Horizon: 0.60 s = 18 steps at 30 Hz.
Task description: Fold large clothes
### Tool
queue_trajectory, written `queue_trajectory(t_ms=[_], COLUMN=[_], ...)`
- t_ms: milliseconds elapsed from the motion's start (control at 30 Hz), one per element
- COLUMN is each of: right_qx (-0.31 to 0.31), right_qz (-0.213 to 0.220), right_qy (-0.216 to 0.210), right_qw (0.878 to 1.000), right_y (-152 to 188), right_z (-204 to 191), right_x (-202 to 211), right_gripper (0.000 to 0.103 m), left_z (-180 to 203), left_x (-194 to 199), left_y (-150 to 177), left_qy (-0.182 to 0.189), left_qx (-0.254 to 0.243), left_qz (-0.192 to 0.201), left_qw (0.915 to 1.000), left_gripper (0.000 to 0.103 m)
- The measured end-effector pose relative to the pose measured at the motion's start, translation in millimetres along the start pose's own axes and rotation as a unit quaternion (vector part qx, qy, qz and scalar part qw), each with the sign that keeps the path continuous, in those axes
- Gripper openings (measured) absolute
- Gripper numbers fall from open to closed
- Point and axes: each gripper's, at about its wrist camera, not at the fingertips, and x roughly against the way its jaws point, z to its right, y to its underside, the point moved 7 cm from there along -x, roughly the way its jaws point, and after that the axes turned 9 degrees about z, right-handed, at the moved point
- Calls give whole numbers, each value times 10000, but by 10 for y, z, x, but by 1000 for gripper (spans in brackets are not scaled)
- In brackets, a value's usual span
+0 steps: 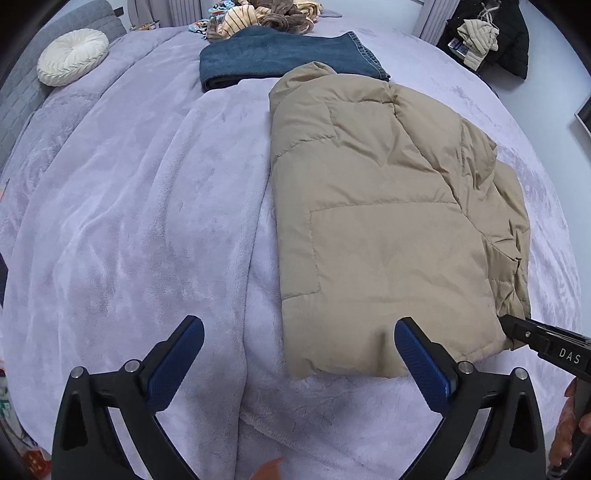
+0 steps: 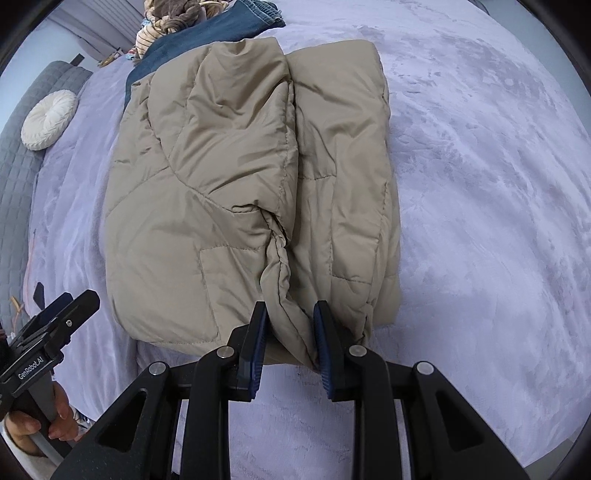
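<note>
Blue-padded black fingers of the right gripper point(image 2: 289, 332) pinch a bunched fold at the near hem of the tan quilted puffer jacket point(image 2: 236, 192). That jacket lies folded lengthwise on the lilac plush blanket point(image 2: 480, 184) covering the bed, sleeve laid over the body, stitched panels puffed and creased. To its left the left gripper point(image 1: 299, 349) hangs with its jaws spread wide and nothing between them, its right finger just over the jacket's near left corner.

Beyond the jacket's far end sits a folded blue denim garment point(image 1: 280, 59), and behind that a heap of mixed clothes point(image 1: 258, 18). A round cream pleated cushion point(image 1: 73, 56) rests against the grey quilted headboard point(image 1: 22, 85) at far left.

Only the left wrist view shows dark and beige garments hanging point(image 1: 484, 40) at far right; only the right wrist view shows the pinched fold and the person's left hand point(image 2: 55, 417) on its handle.
</note>
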Motion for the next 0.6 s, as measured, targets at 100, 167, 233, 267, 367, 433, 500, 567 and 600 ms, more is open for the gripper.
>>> queue_trajectory(t_ms=[100,167,233,267,367,433,500,567,600], right_qx=[-38,-52,-66,-66,-13,20,-8,-20,-9], right_qz=[-75,-114,-137,-127,-60,5,52,126,144], right_qy=[26,28,15,-8,-139,-235,-321,-393,-408], right_qw=[10000,9999,9999,9999,9999,9997,9995,9991,9991], right_y=[53,72,79,81,84,103,128,155,173], right_z=[20,39,57,59,55,51,59,70,79], right_x=[0,-9,-4,16,127,235,354,484,551], right_gripper=[28,28,28,28,28,31,35,39,41], left_z=[-28,-35,-48,-50,-37,-11,38,119,155], left_x=[65,115,141,156,222,314,416,532,576], left_y=[10,26,62,85,129,145,156,172,176], left_qy=[-172,-105,-118,-124,-206,-263,-238,-277,-293], left_qx=[-33,38,128,169,191,197,206,126,95], left_qz=[22,32,-5,-30,3,70,146,219,235], left_qw=[9998,9999,9998,9998,9996,9994,9994,9993,9992], left_gripper=[103,103,103,103,103,103,103,103,103])
